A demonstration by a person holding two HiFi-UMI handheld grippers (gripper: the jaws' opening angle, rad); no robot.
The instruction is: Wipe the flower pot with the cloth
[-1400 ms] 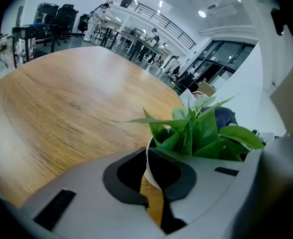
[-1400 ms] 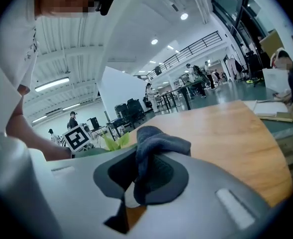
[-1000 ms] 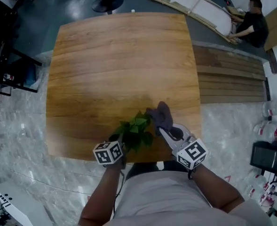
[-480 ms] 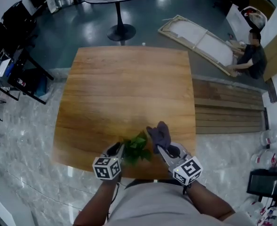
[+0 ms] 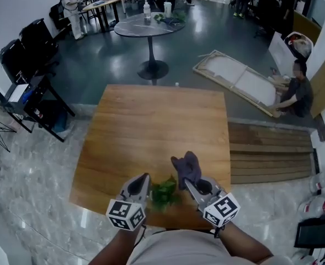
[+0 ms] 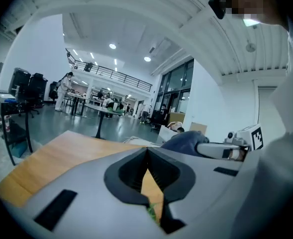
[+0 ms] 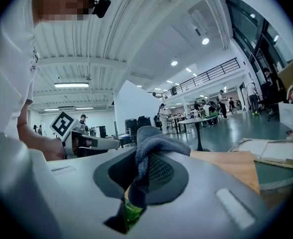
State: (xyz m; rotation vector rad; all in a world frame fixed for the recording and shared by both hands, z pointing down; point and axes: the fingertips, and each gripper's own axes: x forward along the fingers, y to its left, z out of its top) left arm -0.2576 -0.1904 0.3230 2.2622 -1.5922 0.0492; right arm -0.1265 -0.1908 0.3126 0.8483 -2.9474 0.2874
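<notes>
Head view, R gripper (image 5: 187,183) holds cloth (image 5: 187,167), plant (image 5: 163,191) maybe touching

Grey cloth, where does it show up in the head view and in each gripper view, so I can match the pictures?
Head view: crumpled grey cloth below centre, at the right gripper tip.
Left gripper view: bluish lump right of centre.
Right gripper view: centre, clamped in the tongs.
Shared landmark: the brown wooden table, in all three.
</notes>
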